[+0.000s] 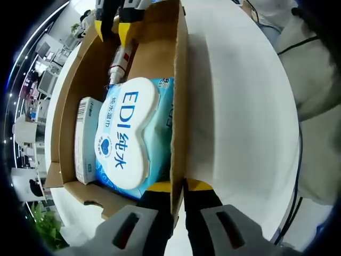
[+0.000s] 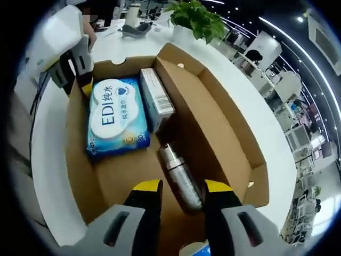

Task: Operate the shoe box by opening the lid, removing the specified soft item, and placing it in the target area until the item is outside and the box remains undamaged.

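Open box [image 2: 224, 133] on a white worktop [image 1: 234, 106]. Left tongs [image 1: 178, 186] clamp its wall. Right tongs [image 2: 181, 188] hang released over a metal bottle [image 2: 178, 176] beside a wipes pack [image 2: 114, 117].

The left gripper view looks close along one side wall of the open shoe box [image 1: 178, 96] from one end, while the right gripper view looks down into the same box [image 2: 224, 133] from the opposite end, both sharing the wet-wipes pack [image 1: 128, 136] [image 2: 114, 117] inside.
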Demonstrator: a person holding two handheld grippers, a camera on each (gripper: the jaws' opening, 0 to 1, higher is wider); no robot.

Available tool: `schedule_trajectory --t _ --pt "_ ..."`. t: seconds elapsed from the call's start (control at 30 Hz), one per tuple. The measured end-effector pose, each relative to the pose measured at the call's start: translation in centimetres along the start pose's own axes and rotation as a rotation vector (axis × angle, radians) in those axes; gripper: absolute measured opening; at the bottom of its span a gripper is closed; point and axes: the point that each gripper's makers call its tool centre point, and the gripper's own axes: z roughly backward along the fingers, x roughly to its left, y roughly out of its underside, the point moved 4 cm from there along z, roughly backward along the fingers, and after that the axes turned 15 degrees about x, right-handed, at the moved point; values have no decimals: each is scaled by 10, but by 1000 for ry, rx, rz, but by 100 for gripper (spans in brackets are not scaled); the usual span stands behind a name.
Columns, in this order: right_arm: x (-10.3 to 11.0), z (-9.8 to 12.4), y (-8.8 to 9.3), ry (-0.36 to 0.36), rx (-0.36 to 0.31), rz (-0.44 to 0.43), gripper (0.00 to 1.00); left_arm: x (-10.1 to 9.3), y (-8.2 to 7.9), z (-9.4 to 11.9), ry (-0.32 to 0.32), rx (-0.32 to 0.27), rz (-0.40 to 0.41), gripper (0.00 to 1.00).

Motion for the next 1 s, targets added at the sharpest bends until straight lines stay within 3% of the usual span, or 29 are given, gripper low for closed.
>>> schedule_trajectory --t 0.43,1.0 --pt "-6 -14 -9 20 49 45 27 0 0 0 -1 -2 -2 5" --pt "-3 -35 -2 -15 142 115 20 0 0 -1 -1 -1 -4 5"
